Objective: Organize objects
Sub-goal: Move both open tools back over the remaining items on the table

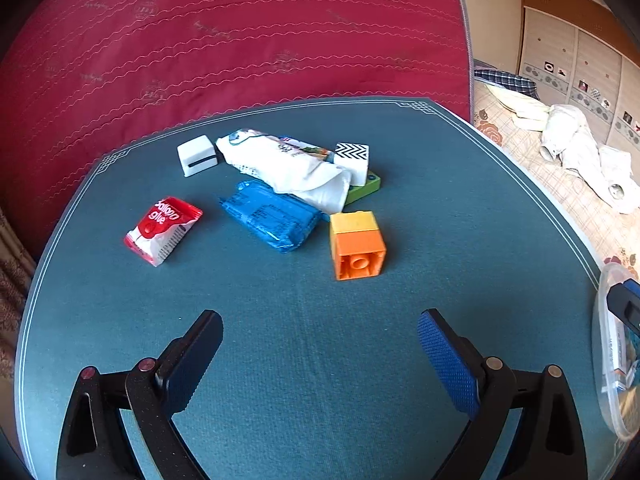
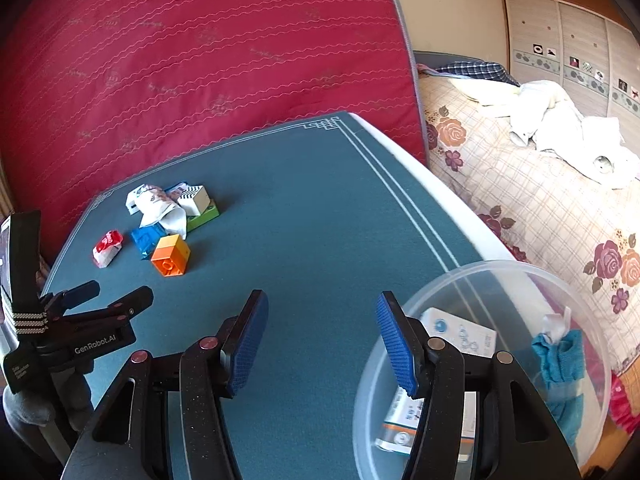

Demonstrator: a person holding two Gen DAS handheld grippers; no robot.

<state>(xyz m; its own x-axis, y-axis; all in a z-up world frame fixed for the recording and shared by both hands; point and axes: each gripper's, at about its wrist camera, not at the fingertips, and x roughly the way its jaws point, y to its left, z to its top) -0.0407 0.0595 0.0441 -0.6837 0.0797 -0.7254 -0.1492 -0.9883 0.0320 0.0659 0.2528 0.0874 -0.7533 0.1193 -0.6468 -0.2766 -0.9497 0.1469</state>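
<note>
A pile of small objects lies on the blue-green table [image 1: 320,340]: an orange and yellow toy brick [image 1: 357,245], a blue packet [image 1: 272,214], a red and white packet [image 1: 162,229], a white box [image 1: 197,155], a white wrapped pack [image 1: 280,162], a zigzag-patterned box [image 1: 352,157] and a green piece [image 1: 366,188]. My left gripper [image 1: 320,344] is open and empty, short of the brick. My right gripper [image 2: 320,340] is open and empty, beside a clear plastic bowl [image 2: 592,320] holding a white box [image 2: 460,336] and a blue cloth [image 2: 560,356]. The pile also shows in the right wrist view [image 2: 168,232].
A red mattress [image 1: 240,40] stands behind the table. A bed with a floral sheet [image 2: 540,216] and white clothes [image 2: 568,132] lies to the right. The left gripper's body [image 2: 80,328] shows at the left in the right wrist view. The bowl's rim [image 1: 600,360] sits at the table's right edge.
</note>
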